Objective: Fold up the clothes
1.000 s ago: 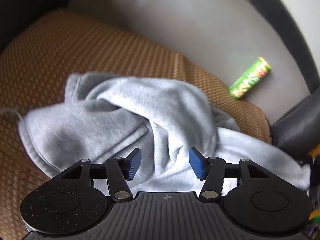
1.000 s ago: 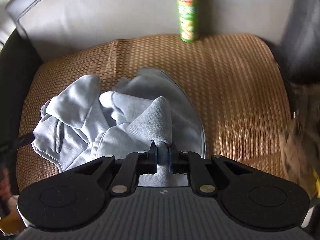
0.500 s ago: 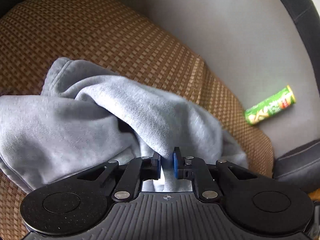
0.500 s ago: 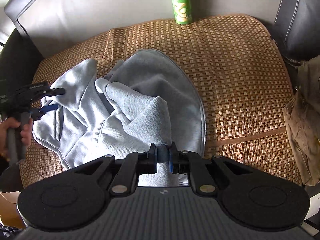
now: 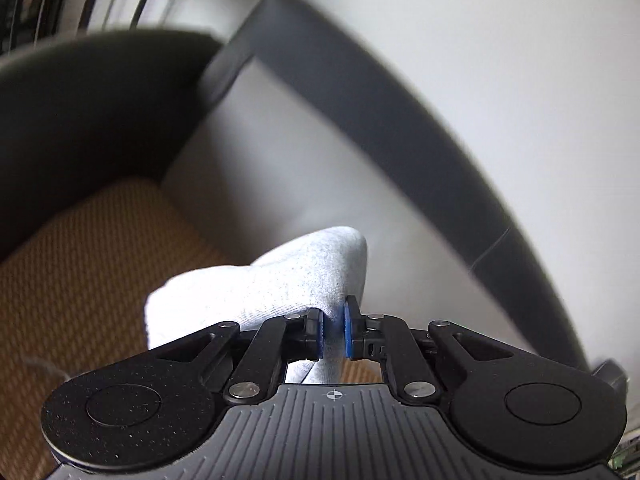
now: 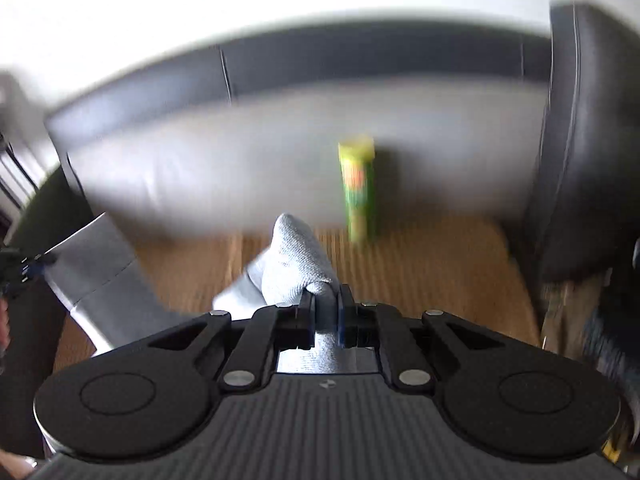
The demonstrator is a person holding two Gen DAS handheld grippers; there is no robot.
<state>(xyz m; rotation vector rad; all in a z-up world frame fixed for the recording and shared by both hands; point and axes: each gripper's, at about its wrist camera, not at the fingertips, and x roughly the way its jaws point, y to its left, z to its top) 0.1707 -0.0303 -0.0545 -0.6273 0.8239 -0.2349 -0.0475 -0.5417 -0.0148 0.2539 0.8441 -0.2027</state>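
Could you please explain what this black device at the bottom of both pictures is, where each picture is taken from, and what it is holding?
There is no robot here. A person holds a hand-held grabber in each hand, and each grabber carries a wide-angle camera that looks forward along its two fingers. That is why the black body fills the bottom of both pictures.

One picture is from the left grabber. Its left tongs are shut on a fold of a grey garment.

The other picture is from the right grabber. Its right tongs are shut on another part of the same garment, which is held up above a sofa covered by a woven brown mat. A green can stands at the backrest. Both pictures are blurred.
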